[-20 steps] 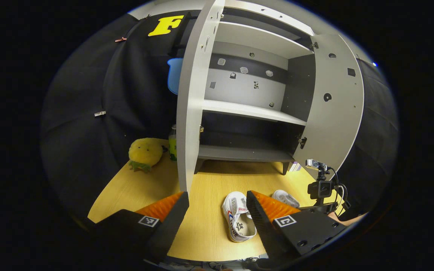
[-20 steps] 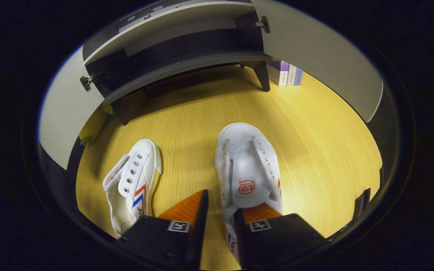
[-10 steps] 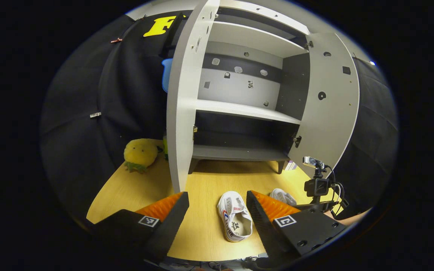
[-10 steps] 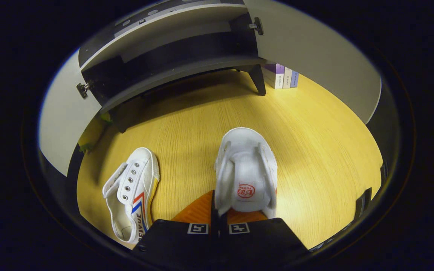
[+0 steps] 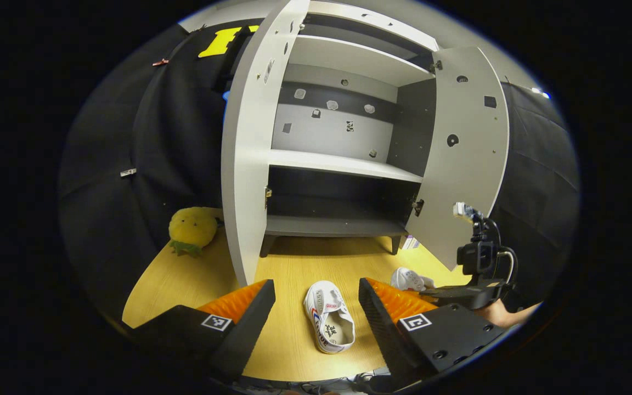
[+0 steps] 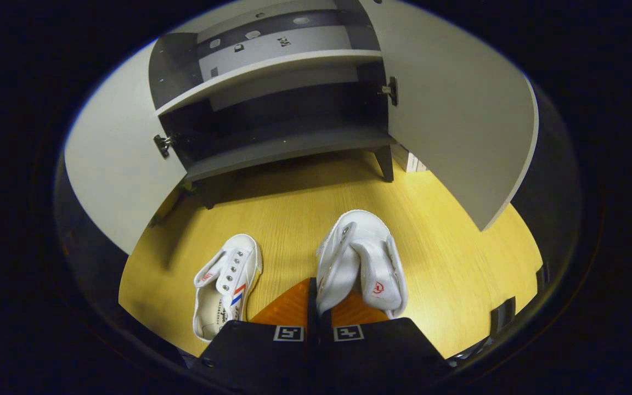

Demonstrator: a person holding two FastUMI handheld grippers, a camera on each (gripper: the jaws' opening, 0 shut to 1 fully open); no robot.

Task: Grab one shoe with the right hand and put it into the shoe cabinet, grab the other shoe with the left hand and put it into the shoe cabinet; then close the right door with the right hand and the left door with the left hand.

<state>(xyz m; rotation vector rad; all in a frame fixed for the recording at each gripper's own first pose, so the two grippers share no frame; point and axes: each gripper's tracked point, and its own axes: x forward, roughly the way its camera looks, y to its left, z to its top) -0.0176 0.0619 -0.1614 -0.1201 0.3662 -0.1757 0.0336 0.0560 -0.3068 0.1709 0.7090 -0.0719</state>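
Shoe cabinet (image 5: 343, 164) stands at the back of the wooden tabletop (image 5: 294, 274), raised on short dark legs. Both doors swung wide: left door (image 5: 247, 153) and right door (image 5: 464, 153). Inside, a pale upper shelf, a pale middle shelf (image 5: 343, 164) and a dark bottom shelf (image 5: 332, 225); no shoe on any of them. In the right gripper view the same cabinet (image 6: 283, 115) faces the camera with its doors spread to either side.

Yellow plush toy (image 5: 192, 227) sits on the tabletop left of the left door, against the booth wall.

Shoes: one white shoe (image 5: 328, 323) lies flat on the tabletop in front of the cabinet, opening up; seen in the right gripper view (image 6: 225, 285) just left of the held one. The other white shoe (image 6: 362, 263) is pinched at its heel-side edge by the right gripper (image 6: 319, 310), fingers pressed together on the fabric, toe pointing toward the cabinet. Whether the sole is touching the tabletop cannot be told.

Left gripper (image 5: 316, 299): fingers wide apart, nothing between them, held back from the cabinet with the lying shoe visible between them farther off.

In the left gripper view the right gripper (image 5: 431, 291) shows at lower right with the held shoe (image 5: 410, 278) at its tip.
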